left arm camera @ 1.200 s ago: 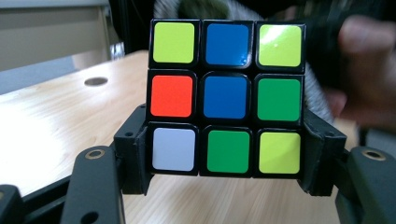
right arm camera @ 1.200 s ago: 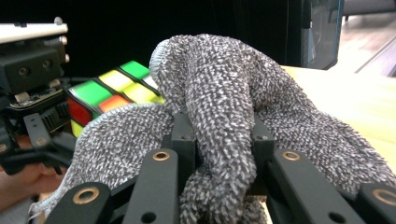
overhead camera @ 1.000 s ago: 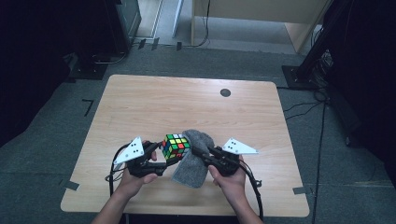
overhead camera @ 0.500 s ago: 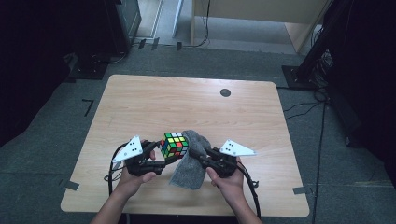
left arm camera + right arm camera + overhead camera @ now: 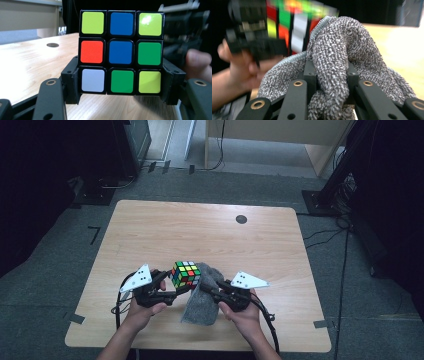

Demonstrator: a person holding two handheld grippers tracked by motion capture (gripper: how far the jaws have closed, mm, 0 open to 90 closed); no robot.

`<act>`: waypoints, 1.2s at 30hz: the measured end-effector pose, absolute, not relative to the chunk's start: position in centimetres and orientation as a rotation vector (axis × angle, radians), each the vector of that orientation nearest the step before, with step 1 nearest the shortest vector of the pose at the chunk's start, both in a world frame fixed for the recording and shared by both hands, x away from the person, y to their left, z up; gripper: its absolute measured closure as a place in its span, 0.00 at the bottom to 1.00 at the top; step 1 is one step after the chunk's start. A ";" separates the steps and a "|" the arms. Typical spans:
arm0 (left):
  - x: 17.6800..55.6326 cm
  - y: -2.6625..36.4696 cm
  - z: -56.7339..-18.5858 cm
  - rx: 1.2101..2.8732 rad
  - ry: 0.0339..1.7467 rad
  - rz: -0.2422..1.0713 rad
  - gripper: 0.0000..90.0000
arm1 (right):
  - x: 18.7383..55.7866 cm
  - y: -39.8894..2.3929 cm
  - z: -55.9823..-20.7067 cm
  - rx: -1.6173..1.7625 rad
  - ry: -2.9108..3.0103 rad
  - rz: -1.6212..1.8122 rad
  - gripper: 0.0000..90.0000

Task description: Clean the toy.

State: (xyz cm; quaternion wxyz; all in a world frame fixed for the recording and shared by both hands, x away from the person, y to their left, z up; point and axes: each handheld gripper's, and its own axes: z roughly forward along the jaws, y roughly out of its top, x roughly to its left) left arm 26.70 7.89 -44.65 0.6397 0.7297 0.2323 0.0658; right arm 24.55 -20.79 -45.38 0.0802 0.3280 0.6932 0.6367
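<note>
The high view is taken from above the near edge of the table [image 5: 150, 230], angled forward and down, far enough back that the whole top and some floor are covered. The left gripper view is shot super close along its own jaws, with the cube [image 5: 121, 51] right between the fingers [image 5: 71, 83] and the tabletop stretching off behind. The right gripper view is just as tight, aimed along its jaws at the grey cloth [image 5: 334, 50] pinched between the fingers [image 5: 310, 72]. The cube [image 5: 287, 22] is caught blurred beyond them, so cube and cloth are shared with the overhead shot.
</note>
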 end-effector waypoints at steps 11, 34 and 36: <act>27.0 8.3 -44.6 1.654 0.567 0.140 0.38 | 24.6 -19.2 -46.8 0.910 2.221 1.735 0.79; 28.0 8.2 -45.1 1.720 0.716 0.145 0.38 | 25.6 -20.7 -47.4 0.937 2.121 1.544 0.49; 28.5 8.7 -45.2 1.715 0.781 0.136 0.38 | 25.5 -21.2 -47.0 0.945 2.095 1.523 0.46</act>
